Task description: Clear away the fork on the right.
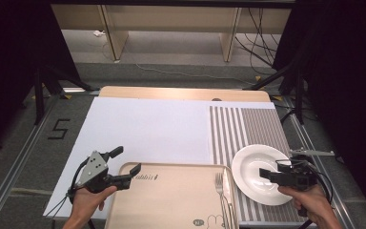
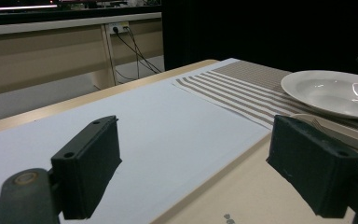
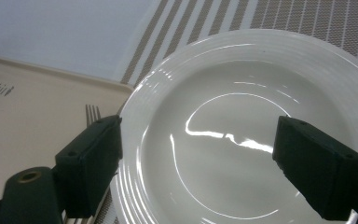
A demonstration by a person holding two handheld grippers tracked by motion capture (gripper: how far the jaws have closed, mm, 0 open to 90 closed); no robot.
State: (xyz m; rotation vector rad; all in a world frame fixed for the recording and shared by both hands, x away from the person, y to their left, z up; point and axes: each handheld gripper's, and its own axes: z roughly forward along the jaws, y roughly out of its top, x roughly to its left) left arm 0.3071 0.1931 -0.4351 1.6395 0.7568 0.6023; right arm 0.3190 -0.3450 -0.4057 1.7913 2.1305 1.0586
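A white deep plate (image 1: 255, 162) rests on a striped placemat (image 1: 248, 126) at the right of the table. My right gripper (image 1: 272, 171) hovers open over the plate's right part; in the right gripper view its jaws straddle the plate (image 3: 242, 93) without touching it, gripper (image 3: 198, 163). A beige tray (image 1: 171, 200) lies at the front centre, with a fork (image 1: 220, 183) along its right side, fork (image 3: 92, 112). My left gripper (image 1: 126, 163) stands open at the tray's far left corner, gripper (image 2: 200, 163), nothing between its jaws. Ahead of it lies the plate (image 2: 331, 91).
A white sheet (image 1: 143, 129) covers the left and middle of the wooden table (image 1: 181, 93). The tray's right edge lies next to the plate. Black stands (image 1: 40, 95) and cables (image 1: 257, 43) sit on the floor beyond the table's sides.
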